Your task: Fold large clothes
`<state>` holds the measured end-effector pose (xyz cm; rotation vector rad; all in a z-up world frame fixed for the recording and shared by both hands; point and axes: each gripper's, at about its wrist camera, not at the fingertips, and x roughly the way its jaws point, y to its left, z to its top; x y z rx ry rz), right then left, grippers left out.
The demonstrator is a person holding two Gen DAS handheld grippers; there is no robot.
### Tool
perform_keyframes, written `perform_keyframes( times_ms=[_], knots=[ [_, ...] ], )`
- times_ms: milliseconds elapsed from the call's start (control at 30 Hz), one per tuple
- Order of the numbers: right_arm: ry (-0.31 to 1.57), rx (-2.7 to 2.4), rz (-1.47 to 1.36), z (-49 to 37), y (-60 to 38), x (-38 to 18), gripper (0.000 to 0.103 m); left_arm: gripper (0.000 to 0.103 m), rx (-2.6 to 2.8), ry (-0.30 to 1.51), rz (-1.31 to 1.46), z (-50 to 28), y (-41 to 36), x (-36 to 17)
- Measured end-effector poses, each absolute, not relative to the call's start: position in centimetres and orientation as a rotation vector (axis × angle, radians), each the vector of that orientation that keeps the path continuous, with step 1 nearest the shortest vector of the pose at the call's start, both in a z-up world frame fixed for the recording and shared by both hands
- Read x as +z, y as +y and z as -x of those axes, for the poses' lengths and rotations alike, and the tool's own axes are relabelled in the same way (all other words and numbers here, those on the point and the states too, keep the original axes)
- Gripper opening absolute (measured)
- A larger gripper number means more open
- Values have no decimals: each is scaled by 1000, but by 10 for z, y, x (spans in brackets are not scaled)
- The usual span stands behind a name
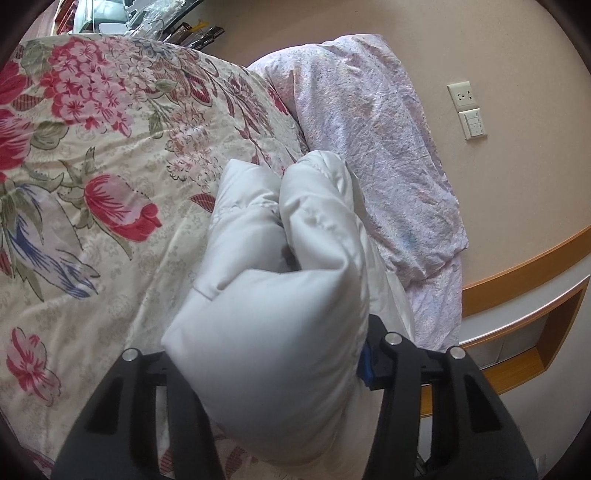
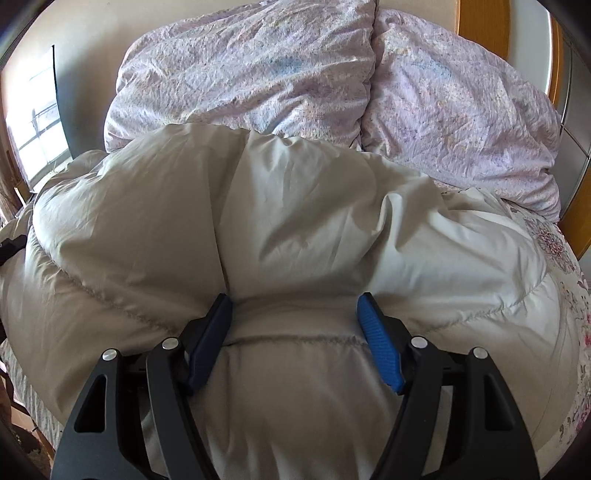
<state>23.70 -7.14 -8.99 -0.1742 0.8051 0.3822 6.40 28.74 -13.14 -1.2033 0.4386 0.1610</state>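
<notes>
Black fingers of the left gripper [image 1: 273, 373] fill the bottom of the left wrist view, angled a bit downward, with a fat bunched fold of the white puffy jacket [image 1: 280, 258] stuffed between them. Only a sliver of the blue pad [image 1: 365, 369] shows on the right side, snug against the fabric; the other pad is buried behind the fold, so it looks like a pinch on the jacket but I can't tell for sure that both pads press on it. That bunch rises off the floral bedspread [image 1: 92, 155], right beside a lilac pillow [image 1: 373, 122] leaning on the beige wall. Up on that wall sits a socket and switch plate [image 1: 468, 110], too small to read any marking. Over on the right wrist view, the right gripper [image 2: 295, 325] tilts down more steeply at the jacket [image 2: 295, 206], which is spread wide and puffed up across the bed in front of two lilac pillows [image 2: 251, 70]. Its fingers are spread, ribbed blue pads [image 2: 380, 347] on either side of a quilted panel, with the padding bulging up between them; the pads seem to touch the fabric at the sides, but I can't tell whether they actually squeeze it. No brand or label visible anywhere on the jacket. Bits of wooden headboard [image 2: 484, 22] peek out top right.
</notes>
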Motion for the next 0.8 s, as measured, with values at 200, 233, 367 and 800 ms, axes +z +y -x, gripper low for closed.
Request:
perform_keyframes(
  times_ms=[200,233,367,800],
  knots=[
    [767,372,189,-231,-65,-95,74,57,189,445,1197,-63,289,-135],
    [773,377,217,-232,-61,-97,74,57,187,443,1198,-64,289,-135],
    [801,408,226,-240,-61,-103,77,48,186,438,1125,-69,284,-115],
    [791,393,230,-241,-61,-109,77,43,125,354,572,-91,198,-1]
  ],
)
